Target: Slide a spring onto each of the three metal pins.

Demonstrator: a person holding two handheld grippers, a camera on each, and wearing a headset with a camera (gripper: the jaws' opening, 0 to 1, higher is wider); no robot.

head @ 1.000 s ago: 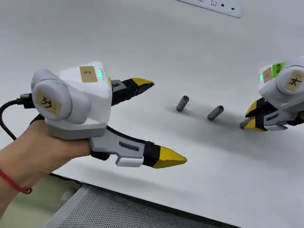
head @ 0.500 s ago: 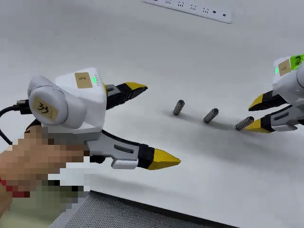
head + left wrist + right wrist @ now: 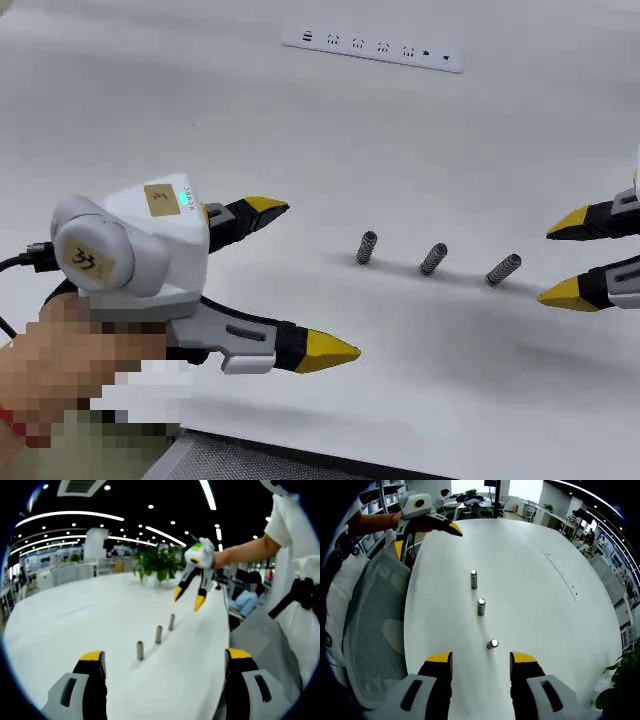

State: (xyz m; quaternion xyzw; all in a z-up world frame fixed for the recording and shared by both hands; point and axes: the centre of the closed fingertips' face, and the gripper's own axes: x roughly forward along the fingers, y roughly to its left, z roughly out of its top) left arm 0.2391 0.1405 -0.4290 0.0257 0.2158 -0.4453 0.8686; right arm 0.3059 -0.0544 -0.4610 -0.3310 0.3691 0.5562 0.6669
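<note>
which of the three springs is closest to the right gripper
The spring at the row's right end in the head view, just off the tips of the right gripper. The middle spring and left-end spring sit farther off, toward the left gripper.

Shiny metal springs (image 3: pixel 433 258); smooth matt white table (image 3: pixel 300 120)
</note>
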